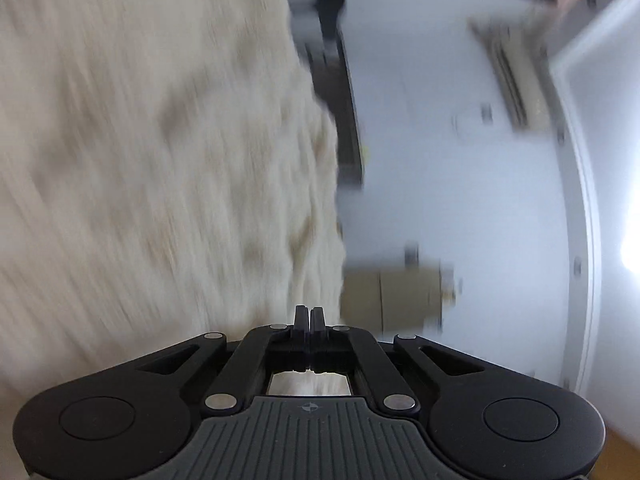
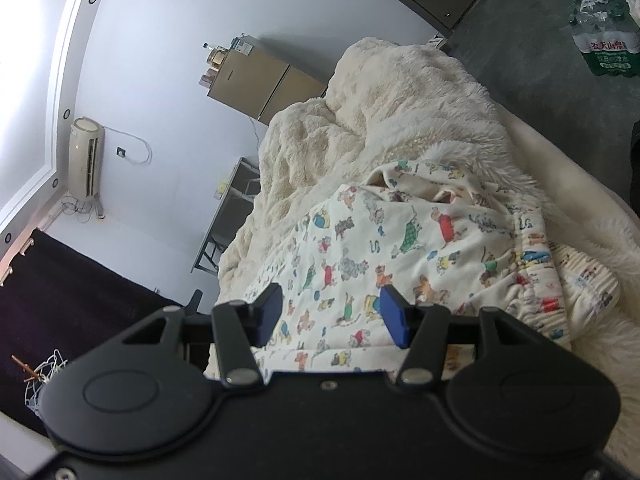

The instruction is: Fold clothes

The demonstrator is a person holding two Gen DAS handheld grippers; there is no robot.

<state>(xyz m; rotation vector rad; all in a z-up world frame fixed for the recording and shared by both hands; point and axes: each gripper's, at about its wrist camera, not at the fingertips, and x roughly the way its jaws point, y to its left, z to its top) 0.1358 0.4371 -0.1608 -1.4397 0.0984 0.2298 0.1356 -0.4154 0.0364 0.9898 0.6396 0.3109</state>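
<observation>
Cream fleece (image 1: 160, 160) fills the blurred left view, seemingly pinched by the clenched left gripper (image 1: 309, 316), while the right gripper (image 2: 332, 316), released, hovers over the near printed garment (image 2: 400, 264): keep the fleece taut before folding.

Looks like a lived-in room in a home, part bedroom, part storage. Ahead of the right gripper: fluffy cream fleece blanket (image 2: 384, 120) heaped on a bed-like surface. Beyond it, a tan two-door fridge (image 2: 256, 80) against the white wall (image 2: 160, 40) with bottles on top. Far left of the gripper: a white floor-standing air conditioner (image 2: 85, 156) with its cable trailing. Upper right: shrink-wrapped pack of water bottles (image 2: 604, 48) on the grey floor (image 2: 520, 40). Left wrist view too blurred to add much.
</observation>
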